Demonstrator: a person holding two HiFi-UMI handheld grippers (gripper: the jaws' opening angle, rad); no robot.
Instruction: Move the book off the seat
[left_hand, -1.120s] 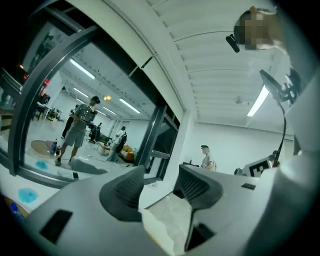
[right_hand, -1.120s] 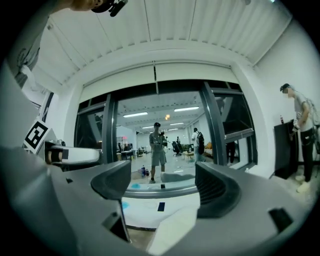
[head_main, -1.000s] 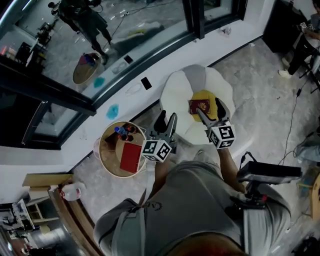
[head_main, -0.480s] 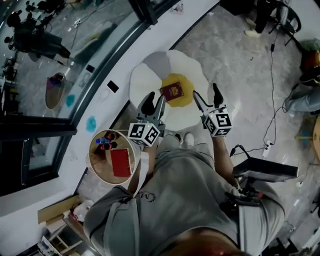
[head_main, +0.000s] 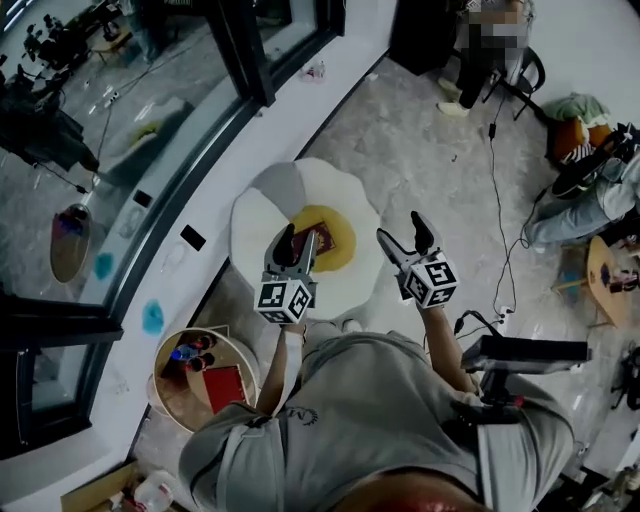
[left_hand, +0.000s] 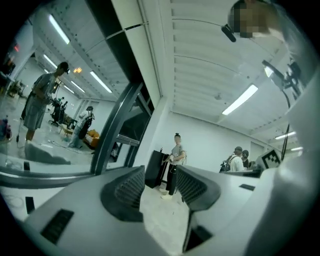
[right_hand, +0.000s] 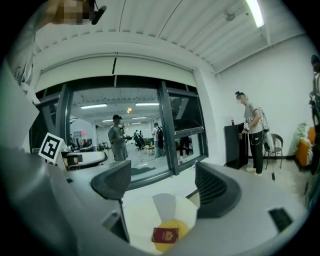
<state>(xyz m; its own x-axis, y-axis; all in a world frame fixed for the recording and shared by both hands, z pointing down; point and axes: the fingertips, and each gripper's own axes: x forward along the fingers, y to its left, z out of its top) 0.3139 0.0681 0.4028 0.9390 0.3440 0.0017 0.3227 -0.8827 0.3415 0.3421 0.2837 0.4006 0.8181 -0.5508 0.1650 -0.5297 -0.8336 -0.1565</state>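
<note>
The book (right_hand: 165, 234) lies flat on the yellow middle of the seat (head_main: 258, 212). My right hand-held gripper (right_hand: 162, 182) is spread wide and empty, seemingly lining up above it; my left hand-held gripper (left_hand: 152, 187), jaws just narrowed, holds nothing

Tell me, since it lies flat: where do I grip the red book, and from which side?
Probably its near edge, one jaw above, one below, approaching low from your side: the book lies flat on the seat's yellow centre, offering only thin edges.

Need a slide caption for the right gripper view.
Right gripper, jaws open and empty, faces the red book lying on the flower-shaped seat.
</note>
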